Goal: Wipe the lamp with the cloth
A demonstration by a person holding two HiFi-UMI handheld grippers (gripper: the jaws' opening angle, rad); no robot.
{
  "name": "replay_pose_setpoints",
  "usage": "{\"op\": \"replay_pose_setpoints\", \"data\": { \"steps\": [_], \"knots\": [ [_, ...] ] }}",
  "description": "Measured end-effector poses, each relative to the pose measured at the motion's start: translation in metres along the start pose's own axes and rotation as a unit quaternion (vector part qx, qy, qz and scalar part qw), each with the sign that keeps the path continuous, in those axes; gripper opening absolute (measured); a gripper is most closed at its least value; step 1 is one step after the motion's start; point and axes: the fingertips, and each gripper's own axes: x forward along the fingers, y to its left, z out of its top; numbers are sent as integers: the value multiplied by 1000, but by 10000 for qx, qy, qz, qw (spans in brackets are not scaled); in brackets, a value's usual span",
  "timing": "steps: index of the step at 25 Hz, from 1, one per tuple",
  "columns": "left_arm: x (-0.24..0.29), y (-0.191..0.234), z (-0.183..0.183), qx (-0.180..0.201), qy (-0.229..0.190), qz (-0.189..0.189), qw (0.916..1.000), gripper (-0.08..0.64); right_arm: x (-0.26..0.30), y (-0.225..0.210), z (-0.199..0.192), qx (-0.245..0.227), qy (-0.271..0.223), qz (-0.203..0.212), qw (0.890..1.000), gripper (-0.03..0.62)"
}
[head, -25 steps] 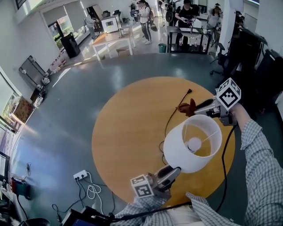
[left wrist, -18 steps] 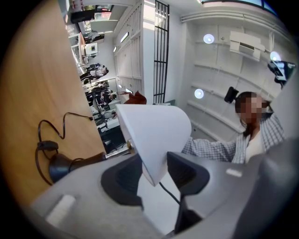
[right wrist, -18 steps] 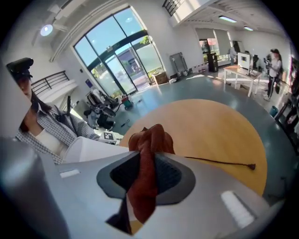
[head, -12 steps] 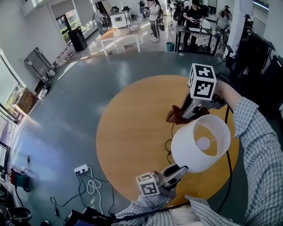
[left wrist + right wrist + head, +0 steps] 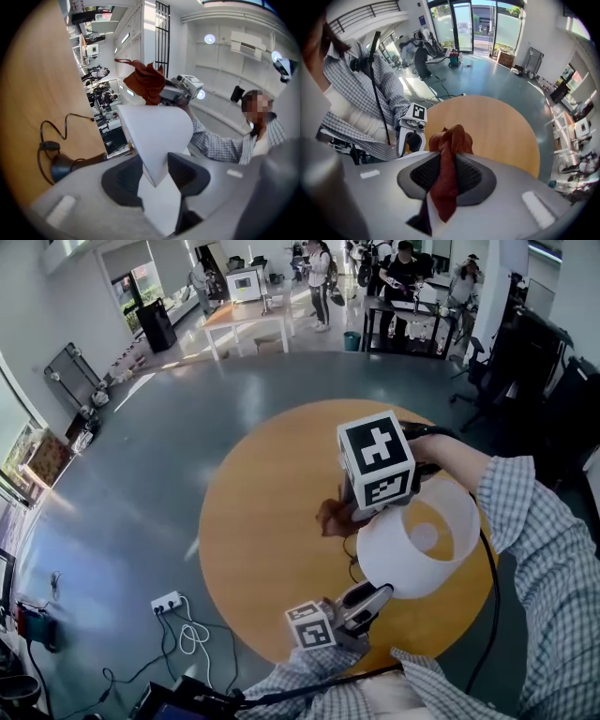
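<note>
Cloth, now left of tilted lamp, its wide end up-right

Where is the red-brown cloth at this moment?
In the head view the cloth is right of centre, above the round table, just left of the white lampshade. The right gripper holds it between its jaws.

Blue-checked sleeves — grey left gripper, right gripper — black-and-white marker cubes.

The lampshade looks matt and smooth, the cloth soft woven fabric, the table smooth wood.
</note>
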Motion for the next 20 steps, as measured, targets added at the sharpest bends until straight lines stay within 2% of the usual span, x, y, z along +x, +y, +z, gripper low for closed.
{"op": "replay_pose_setpoints", "data": {
  "steps": [3,5,8,11,13,17,20],
  "knots": [
    [-1,3,-1,-14,-12,25,10000,167,2,17,18,-655,248,-630,9956,98],
    [2,6,-1,-17,-30,39,10000,167,5,34,30,-1211,471,-1053,9859,98],
    [4,7,0,-14,-47,47,10000,166,14,60,41,-1923,819,-1686,9633,97],
    [-1,5,2,-23,-38,37,10000,166,22,82,53,-2358,967,-2410,9365,97],
    [-2,4,3,-30,-23,32,10000,166,25,95,55,-2457,1033,-2819,9217,97],
    [-6,3,5,-59,28,10,10000,166,27,117,50,-2382,1196,-3429,9008,97],
    [-8,2,7,-86,39,-12,10000,166,21,128,53,-1989,849,-3978,8916,97]
  ]
}}
